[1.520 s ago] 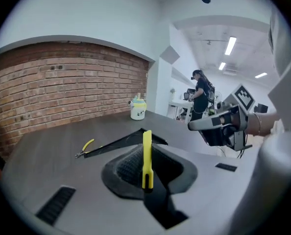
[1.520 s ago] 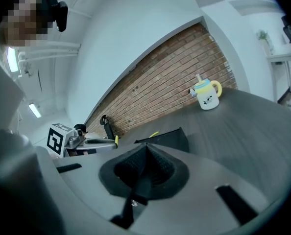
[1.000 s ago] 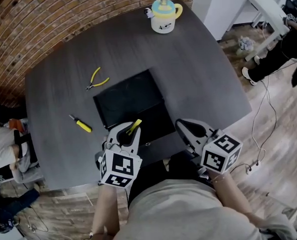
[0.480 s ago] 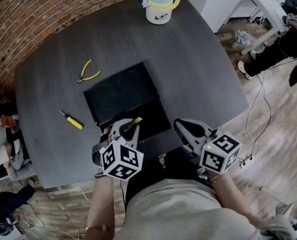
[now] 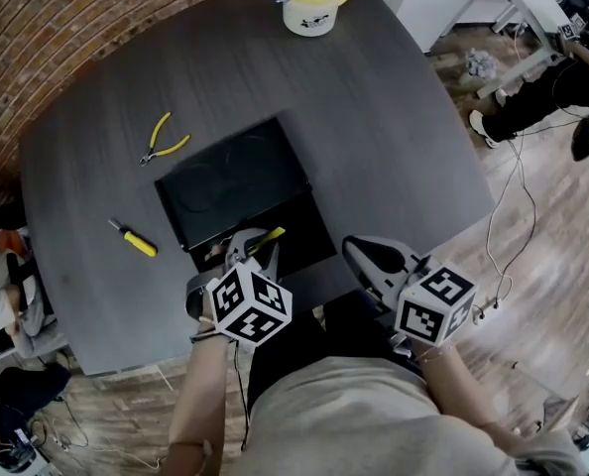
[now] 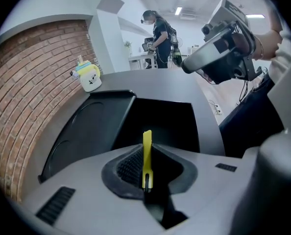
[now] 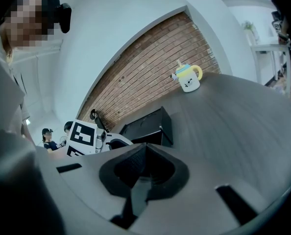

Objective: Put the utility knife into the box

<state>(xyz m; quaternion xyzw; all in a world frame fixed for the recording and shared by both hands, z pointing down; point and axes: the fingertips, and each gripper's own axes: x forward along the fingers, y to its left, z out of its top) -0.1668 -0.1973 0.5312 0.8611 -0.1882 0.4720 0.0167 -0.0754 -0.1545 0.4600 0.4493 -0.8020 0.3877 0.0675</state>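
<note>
A dark grey table (image 5: 394,137) with a rounded outline fills most of the head view, set against a brick wall (image 5: 37,28) on the far left and a wooden floor (image 5: 532,226) on the right. Near the table's middle lies a black box (image 5: 319,228), open, with its lid (image 5: 225,181) folded flat toward the far left. The dark opening faces up with nothing lying across it. A cream mug (image 5: 309,3) with a yellow handle and blue top stands at the far edge, well apart from the box. The right gripper (image 5: 359,256) hangs just beside the box's near right corner, its jaws pressed together on nothing. The left gripper (image 5: 247,251) sits at the near edge of the box, its jaws pinching the utility knife (image 6: 147,153). Yellow-handled pliers (image 5: 161,139) lie on the table left of the lid. A yellow-handled screwdriver (image 5: 134,238) lies nearer, farther left. The knife is a thin yellow strip standing upright between the ribbed pads, with a small dark part at its base. Its far end pokes past the fingertips toward the opening, just over the near rim. In the head view it slants to the far right.
</note>
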